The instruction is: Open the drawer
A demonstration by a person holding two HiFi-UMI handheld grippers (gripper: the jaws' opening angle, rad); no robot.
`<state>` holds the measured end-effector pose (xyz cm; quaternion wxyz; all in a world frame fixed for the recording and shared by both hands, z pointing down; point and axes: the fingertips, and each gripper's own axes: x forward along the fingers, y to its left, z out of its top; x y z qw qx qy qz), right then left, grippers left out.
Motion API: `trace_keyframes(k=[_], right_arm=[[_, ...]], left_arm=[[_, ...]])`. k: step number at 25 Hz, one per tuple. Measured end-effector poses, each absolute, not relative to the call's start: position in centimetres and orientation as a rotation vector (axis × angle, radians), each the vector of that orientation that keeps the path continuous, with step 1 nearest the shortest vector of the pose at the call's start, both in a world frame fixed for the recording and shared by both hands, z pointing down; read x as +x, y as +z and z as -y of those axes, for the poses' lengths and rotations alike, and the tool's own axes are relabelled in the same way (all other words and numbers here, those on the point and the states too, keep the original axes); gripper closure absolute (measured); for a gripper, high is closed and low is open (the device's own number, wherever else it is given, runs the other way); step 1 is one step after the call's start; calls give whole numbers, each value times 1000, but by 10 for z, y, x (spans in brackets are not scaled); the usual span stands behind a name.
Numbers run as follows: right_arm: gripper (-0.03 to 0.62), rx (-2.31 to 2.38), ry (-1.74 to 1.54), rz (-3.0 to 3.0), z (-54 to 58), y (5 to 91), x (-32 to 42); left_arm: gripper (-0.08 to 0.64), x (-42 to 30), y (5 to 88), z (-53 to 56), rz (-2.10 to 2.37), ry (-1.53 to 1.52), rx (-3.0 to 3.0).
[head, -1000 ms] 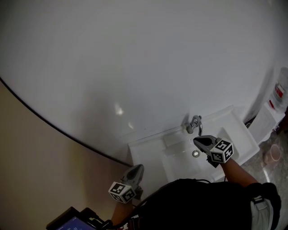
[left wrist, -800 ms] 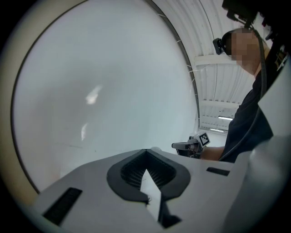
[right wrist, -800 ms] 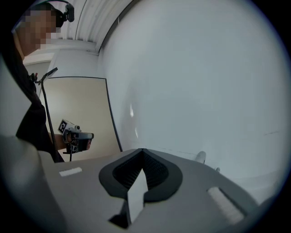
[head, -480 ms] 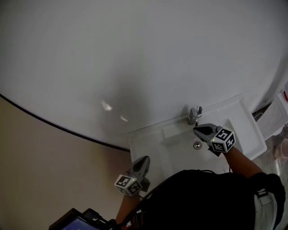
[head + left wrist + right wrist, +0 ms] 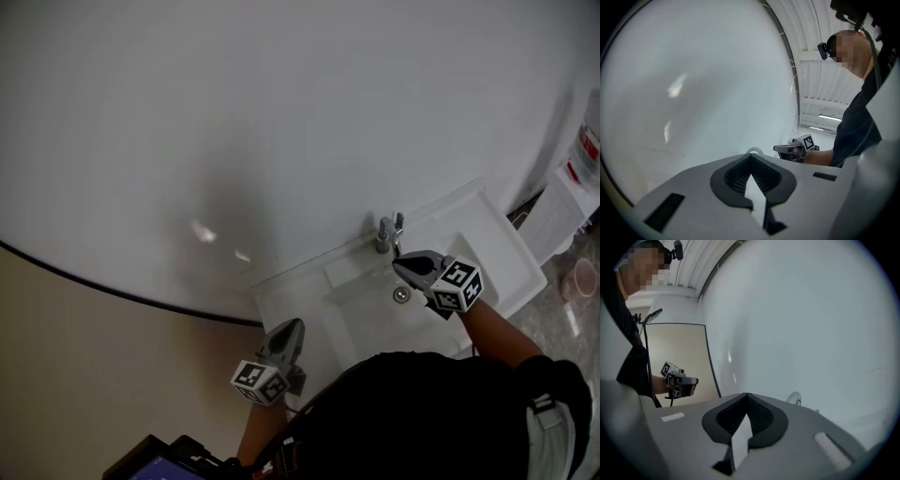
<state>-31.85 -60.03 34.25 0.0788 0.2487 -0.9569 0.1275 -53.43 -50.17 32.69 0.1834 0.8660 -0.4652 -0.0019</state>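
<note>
- The person is standing at a white washbasin (image 5: pixel 502 248) set against a plain white wall (image 5: pixel 281 112), and is holding both grippers out nearly level toward it.
- Over the past second the left gripper (image 5: pixel 289 330) has been sliding in toward the basin's front left edge and is now settling near it. Its jaws are clenched together on nothing.
- The right gripper (image 5: pixel 401 263) is hovering over the bowl, just beside the tap (image 5: pixel 386 232) and near the drain (image 5: pixel 400 295), much where it was a second ago. Its jaws are also pressed together and empty.
- No drawer is showing in any view. It is probably sitting below the basin, hidden behind the person's dark clothing, so the opening seems not yet begun.
- The head view alone is giving the layout: bowl, drain and both grippers.
- The two gripper views are missing the bowl. Each is showing its own ribbed pads meeting, the other gripper off to one side, and the tap's curved top peeking over the jaws.
</note>
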Motion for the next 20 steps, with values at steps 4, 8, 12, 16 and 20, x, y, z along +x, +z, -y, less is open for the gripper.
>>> trace_keyframes(k=[4, 8, 12, 16, 20], right_arm=[[594, 876, 387, 2821, 598, 346, -285], [595, 1041, 427, 2779, 596, 359, -231], [594, 1193, 506, 2758, 594, 378, -172], [595, 1334, 523, 2676, 589, 399, -103], [594, 1468, 549, 2613, 579, 422, -34]], left_arm=[[565, -507, 327, 517, 1196, 25, 2506], [565, -462, 335, 537, 1055, 93, 2564], [565, -401, 347, 557, 916, 158, 2616], [565, -326, 362, 570, 763, 226, 2655], [565, -246, 384, 571, 592, 311, 2677]])
